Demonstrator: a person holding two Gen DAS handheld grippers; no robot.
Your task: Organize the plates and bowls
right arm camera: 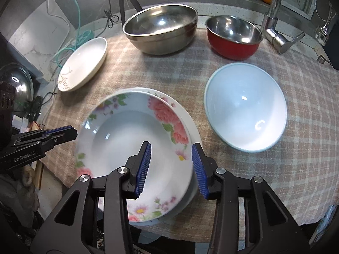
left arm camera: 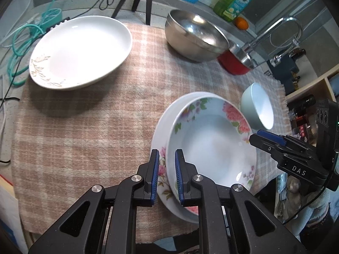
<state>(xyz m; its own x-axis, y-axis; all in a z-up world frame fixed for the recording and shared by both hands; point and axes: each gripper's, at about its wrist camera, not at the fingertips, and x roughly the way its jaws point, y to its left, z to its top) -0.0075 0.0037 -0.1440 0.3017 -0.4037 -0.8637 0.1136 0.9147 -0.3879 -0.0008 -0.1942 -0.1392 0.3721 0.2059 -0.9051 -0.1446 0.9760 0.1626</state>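
Here the flowered plate [right arm camera: 135, 148] hides its twin; left tongs [left arm camera: 167, 169] clench its rim, right tongs [right arm camera: 171, 165] released.

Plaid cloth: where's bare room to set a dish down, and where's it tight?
Widest bare stretch of the plaid cloth lies between the white leaf-print plate and the floral plate stack. A smaller patch sits before the steel bowl. Crowded on the right: red bowl, pale blue bowl, faucet.

Two markings readable on my grippers.
"DAS" on my black right gripper [left arm camera: 267, 139]; "GenRobot.AI" on my black left gripper [right arm camera: 61, 134].
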